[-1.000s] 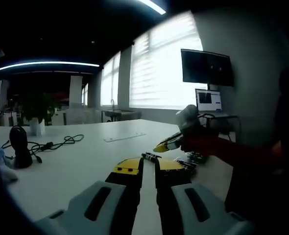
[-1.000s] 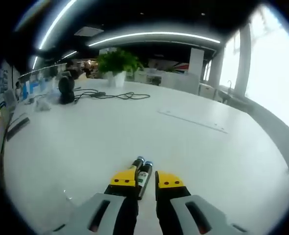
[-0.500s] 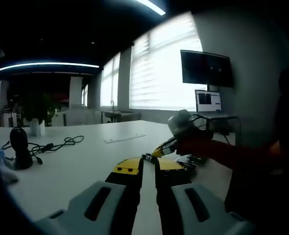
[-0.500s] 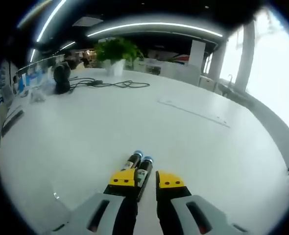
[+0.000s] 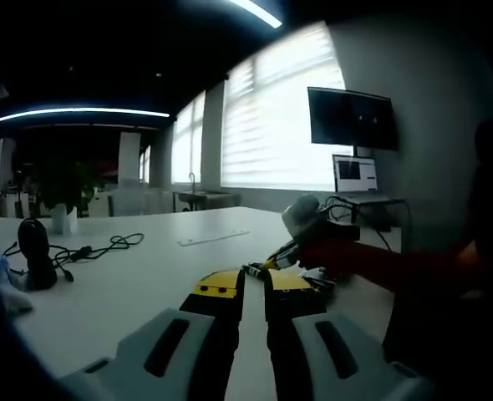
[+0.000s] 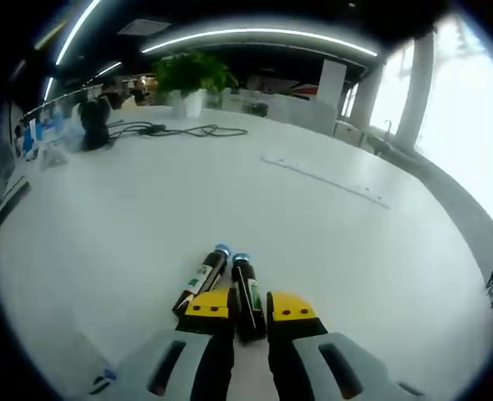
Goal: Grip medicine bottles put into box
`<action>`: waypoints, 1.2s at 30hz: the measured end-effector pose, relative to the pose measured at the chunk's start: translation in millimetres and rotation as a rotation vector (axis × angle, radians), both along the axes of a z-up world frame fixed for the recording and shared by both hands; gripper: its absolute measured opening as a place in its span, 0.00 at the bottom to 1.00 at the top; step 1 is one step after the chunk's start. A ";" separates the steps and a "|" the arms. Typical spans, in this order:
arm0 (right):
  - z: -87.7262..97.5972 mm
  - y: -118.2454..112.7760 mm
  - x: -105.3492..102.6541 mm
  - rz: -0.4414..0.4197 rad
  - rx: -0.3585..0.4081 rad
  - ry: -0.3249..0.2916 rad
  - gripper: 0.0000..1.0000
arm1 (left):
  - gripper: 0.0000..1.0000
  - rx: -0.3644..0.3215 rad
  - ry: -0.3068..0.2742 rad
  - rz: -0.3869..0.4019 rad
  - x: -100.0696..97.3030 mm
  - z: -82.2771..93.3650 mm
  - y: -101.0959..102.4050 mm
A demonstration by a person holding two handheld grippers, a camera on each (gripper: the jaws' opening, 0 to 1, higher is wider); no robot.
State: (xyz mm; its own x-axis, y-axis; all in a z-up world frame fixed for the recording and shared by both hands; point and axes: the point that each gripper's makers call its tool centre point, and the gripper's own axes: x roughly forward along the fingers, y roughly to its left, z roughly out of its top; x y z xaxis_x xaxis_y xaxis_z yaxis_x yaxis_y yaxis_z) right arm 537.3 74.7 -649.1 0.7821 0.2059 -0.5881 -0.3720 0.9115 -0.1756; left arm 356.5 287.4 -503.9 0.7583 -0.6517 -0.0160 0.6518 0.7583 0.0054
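Two dark medicine bottles with blue caps lie side by side on the white table (image 6: 380,251). The left bottle (image 6: 201,279) lies just outside my right gripper's left jaw. The right bottle (image 6: 247,288) lies between the jaws of my right gripper (image 6: 250,306), which stands narrowly open around its lower end. In the left gripper view, the right gripper (image 5: 273,262) reaches in from the right, tips down at a bottle (image 5: 253,269) on the table; more small bottles (image 5: 320,281) lie beside it. My left gripper (image 5: 253,286) hovers slightly open, nothing between its jaws.
A person's red sleeve (image 5: 388,261) holds the right gripper. A black cable (image 5: 96,245) and a black device (image 5: 36,251) lie at the far left. A potted plant (image 6: 186,77), a flat strip (image 6: 326,177), a wall monitor (image 5: 353,117) and a laptop (image 5: 357,174) stand further off.
My right gripper has moved forward and down over the bottles, so one now lies between its jaws. In the left gripper view it has slid left and lower. The left gripper is still.
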 end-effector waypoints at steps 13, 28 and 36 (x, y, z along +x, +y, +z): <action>-2.2 -1.2 3.4 -0.001 0.050 0.010 0.09 | 0.04 0.003 0.001 -0.004 -0.4 -0.5 -1.8; -0.1 1.7 1.4 0.024 0.061 -0.017 0.07 | 0.04 0.006 0.001 -0.008 -1.2 -1.0 -3.8; 0.4 5.0 -0.6 0.027 0.084 -0.006 0.06 | 0.04 0.003 0.000 -0.005 -0.2 -0.5 -2.4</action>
State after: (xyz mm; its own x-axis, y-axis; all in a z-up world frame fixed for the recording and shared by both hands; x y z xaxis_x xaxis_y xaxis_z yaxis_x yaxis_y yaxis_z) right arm 536.8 79.6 -648.7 0.7792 0.2753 -0.5631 -0.3960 0.9126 -0.1018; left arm 356.3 285.0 -504.4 0.7552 -0.6553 -0.0183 0.6555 0.7552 0.0079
